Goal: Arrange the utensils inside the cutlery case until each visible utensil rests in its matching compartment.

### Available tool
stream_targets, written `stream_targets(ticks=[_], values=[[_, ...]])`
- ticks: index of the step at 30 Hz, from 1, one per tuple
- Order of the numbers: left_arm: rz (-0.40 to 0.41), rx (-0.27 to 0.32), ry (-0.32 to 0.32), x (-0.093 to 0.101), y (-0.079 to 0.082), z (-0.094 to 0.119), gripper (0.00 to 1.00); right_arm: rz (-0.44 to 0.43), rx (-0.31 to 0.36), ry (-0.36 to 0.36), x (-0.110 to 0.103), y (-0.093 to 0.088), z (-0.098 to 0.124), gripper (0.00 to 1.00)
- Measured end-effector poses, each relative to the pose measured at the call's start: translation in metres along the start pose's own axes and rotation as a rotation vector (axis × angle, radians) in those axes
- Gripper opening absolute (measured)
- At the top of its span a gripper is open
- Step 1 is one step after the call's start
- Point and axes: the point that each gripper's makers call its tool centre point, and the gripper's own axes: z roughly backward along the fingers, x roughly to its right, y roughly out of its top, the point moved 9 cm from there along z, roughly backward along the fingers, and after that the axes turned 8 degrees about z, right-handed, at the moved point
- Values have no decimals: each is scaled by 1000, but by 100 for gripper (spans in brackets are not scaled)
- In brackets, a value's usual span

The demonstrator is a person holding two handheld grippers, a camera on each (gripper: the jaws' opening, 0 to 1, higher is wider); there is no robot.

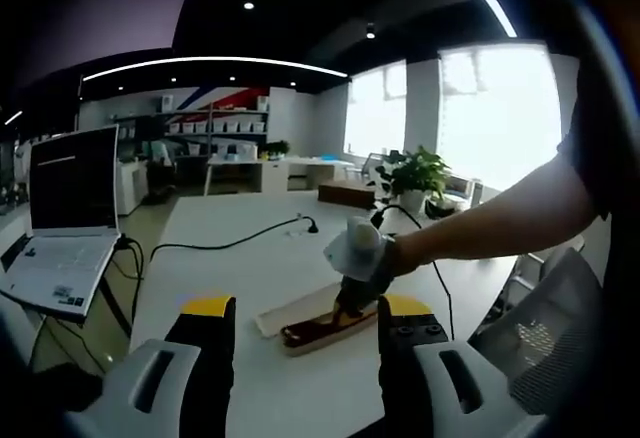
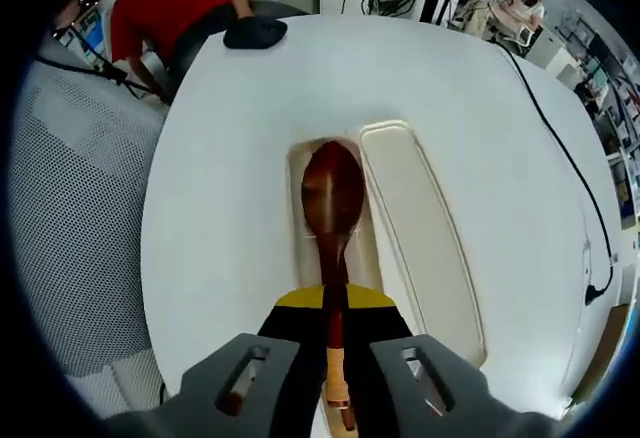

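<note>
Right gripper view: my right gripper (image 2: 335,343), clamped on the dark-red wooden spoon (image 2: 333,208), lowers it into the white cutlery case's (image 2: 425,228) left compartment; left gripper (image 1: 305,333) waits apart.

Place: open office | Signs: long white table (image 1: 230,258) with an open laptop (image 1: 62,220) and a black cable (image 1: 225,243) | shelves with boxes (image 1: 215,126) at the back wall | more desks (image 1: 270,171), a potted plant (image 1: 415,176), big windows (image 1: 480,108), strip ceiling lights (image 1: 210,62)
</note>
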Motion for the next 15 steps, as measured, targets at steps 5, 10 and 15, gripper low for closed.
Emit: stream_targets(ticks=[5, 10, 15], values=[[6, -7, -7, 0, 0, -1, 59, 2, -4, 3, -3, -2, -2, 1], [13, -5, -3, -1, -1, 0, 59, -17, 3, 2, -2, -4, -2, 1], [15, -6, -4, 0, -1, 0, 59, -30, 13, -12, -3, -5, -1, 2]])
